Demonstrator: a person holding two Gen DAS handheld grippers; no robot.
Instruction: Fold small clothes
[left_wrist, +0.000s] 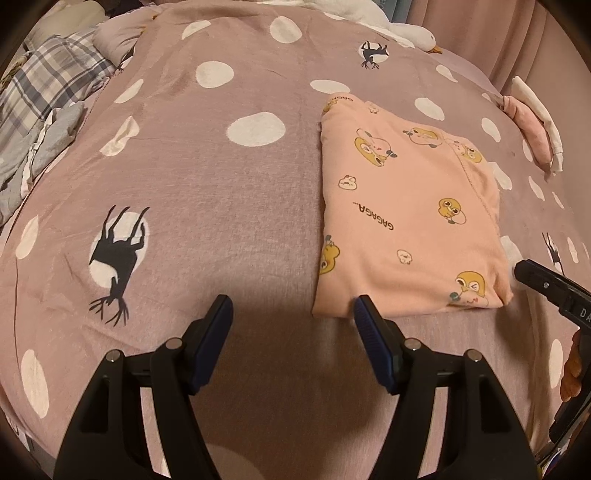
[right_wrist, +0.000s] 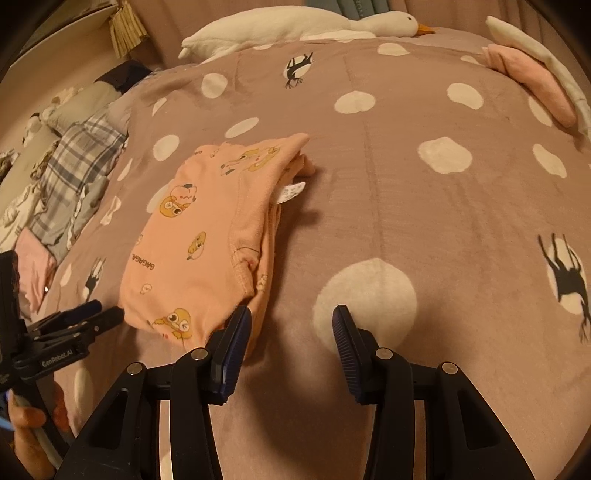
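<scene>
While two claws gape, one folded garment (left_wrist: 410, 214) lies.

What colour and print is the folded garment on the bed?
Peach-pink folded garment with yellow cartoon ducks and "GAGAGA" lettering; clearest in the left wrist view.

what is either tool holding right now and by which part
Nothing is held. The left tool and right tool both stand open at the near edge of the folded peach garment, with nothing between their fingers.
</scene>
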